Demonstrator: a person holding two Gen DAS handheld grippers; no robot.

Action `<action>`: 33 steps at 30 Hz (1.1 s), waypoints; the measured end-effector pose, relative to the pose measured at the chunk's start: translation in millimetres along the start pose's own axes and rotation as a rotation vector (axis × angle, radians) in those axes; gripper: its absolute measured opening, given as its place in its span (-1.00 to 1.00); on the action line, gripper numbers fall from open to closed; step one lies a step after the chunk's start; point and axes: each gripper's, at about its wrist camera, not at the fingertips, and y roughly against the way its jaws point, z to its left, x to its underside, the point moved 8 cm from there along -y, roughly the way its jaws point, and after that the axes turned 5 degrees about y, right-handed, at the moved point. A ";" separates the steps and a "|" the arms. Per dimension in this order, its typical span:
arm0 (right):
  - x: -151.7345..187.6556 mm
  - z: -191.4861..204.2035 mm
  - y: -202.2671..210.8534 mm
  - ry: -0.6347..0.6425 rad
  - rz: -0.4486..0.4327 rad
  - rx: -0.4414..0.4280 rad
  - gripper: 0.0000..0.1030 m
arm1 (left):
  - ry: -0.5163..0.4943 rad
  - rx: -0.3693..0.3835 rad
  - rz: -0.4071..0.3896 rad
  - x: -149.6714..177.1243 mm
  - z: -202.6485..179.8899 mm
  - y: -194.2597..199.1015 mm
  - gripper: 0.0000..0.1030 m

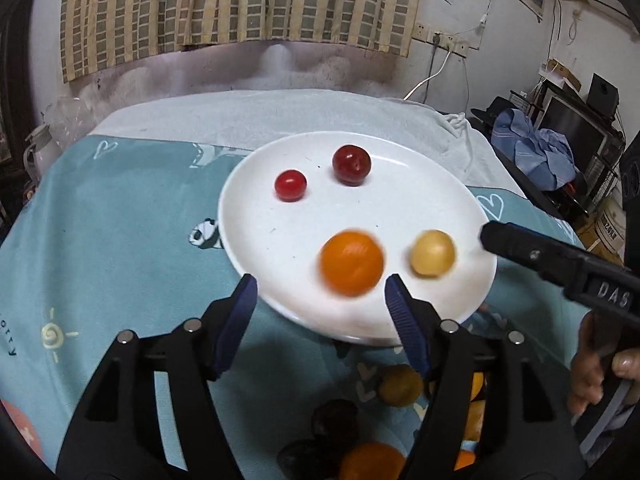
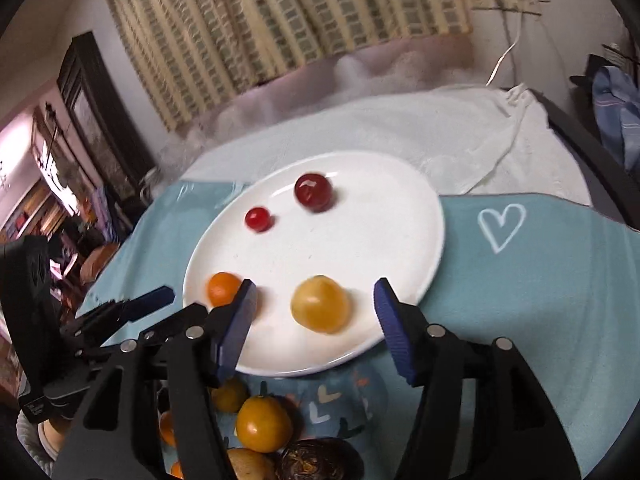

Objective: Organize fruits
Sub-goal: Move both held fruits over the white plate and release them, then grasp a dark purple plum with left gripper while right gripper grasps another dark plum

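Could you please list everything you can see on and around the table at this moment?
plate: one, white, on the cloth
cherry tomato: one, red, plate's far side
plum: one, dark red, beside the tomato
orange: one, orange, plate's near side
yellow fruit: one, pale yellow, beside the orange
loose fruit: several, yellow, orange and dark, before the plate
cloth: one, teal
left tongs: open, empty
right tongs: open, empty

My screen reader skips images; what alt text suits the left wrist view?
A white plate on a teal cloth holds four fruits: orange, yellow, two red. The open left claw frames the orange; more fruit lies below.
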 end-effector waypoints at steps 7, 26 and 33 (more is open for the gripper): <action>22.9 7.7 65.8 0.017 -0.038 -0.012 0.19 | -0.022 -0.048 -0.058 26.6 10.9 44.7 0.54; 89.7 -2.0 97.7 -0.040 -0.016 -0.008 0.22 | -0.067 -0.158 -0.005 90.6 32.6 63.4 0.68; 93.8 -2.7 92.0 -0.040 0.008 -0.001 0.22 | -0.022 -0.119 0.067 85.8 46.2 43.8 0.79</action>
